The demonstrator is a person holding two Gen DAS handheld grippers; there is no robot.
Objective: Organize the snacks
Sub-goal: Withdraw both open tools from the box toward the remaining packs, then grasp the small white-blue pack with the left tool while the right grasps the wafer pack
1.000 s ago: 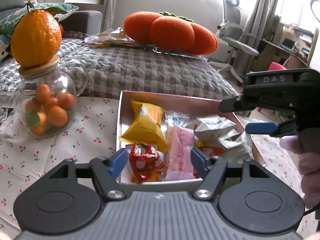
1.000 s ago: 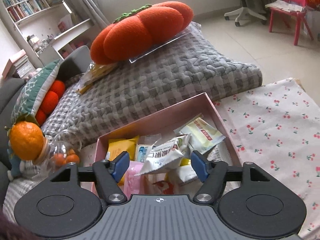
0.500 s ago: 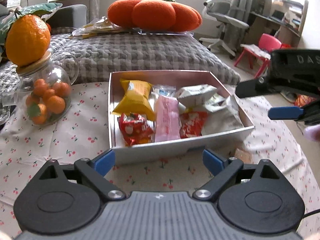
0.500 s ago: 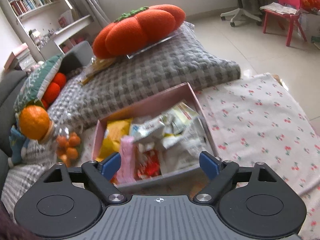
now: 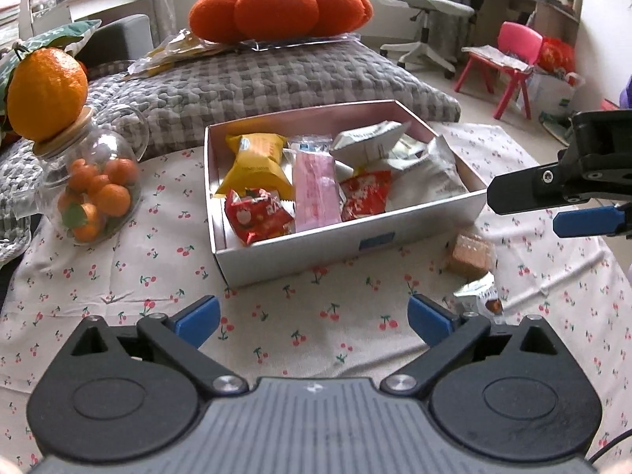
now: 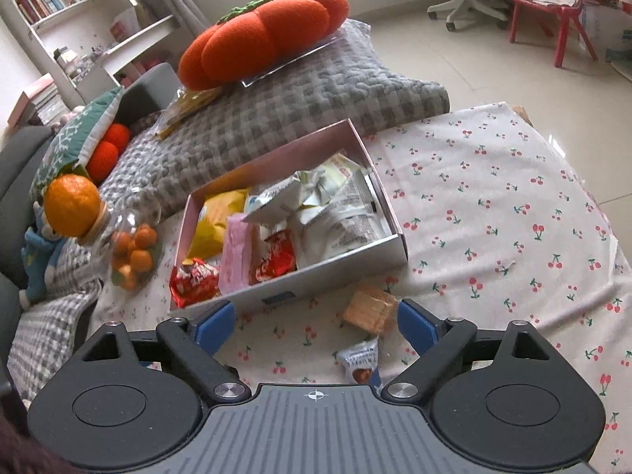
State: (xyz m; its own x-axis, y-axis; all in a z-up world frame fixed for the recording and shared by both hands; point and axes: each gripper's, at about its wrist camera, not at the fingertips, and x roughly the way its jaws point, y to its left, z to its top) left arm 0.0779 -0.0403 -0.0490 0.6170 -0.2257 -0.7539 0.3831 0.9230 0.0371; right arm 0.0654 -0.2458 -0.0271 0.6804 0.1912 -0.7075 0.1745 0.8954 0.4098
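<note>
A silver box [image 5: 355, 237] with a pink inside stands on the cherry-print cloth and holds several snacks: a yellow packet [image 5: 256, 162], a pink bar [image 5: 316, 189], red packets [image 5: 256, 217] and white packets [image 5: 414, 166]. In front of its right corner a brown biscuit pack [image 6: 369, 310] and a small silver-blue packet [image 6: 359, 359] lie loose on the cloth. My left gripper [image 5: 312, 316] hovers in front of the box, its jaws opening with nothing between them. My right gripper [image 6: 316, 322] hangs over the loose packs, its jaws also opening and empty. Its fingers [image 5: 513, 197] show at the right of the left wrist view.
A glass jar of small oranges [image 5: 94, 189] with a big orange [image 5: 45, 91] on its lid stands left of the box. Behind lie a grey quilted cushion [image 5: 276, 79] and an orange pumpkin pillow [image 5: 280, 12]. The cloth [image 6: 493, 205] spreads bare to the right.
Both grippers have drawn back from over the box and their jaws have spread wider. The box now sits farther off, and the two loose packs have come into view.
</note>
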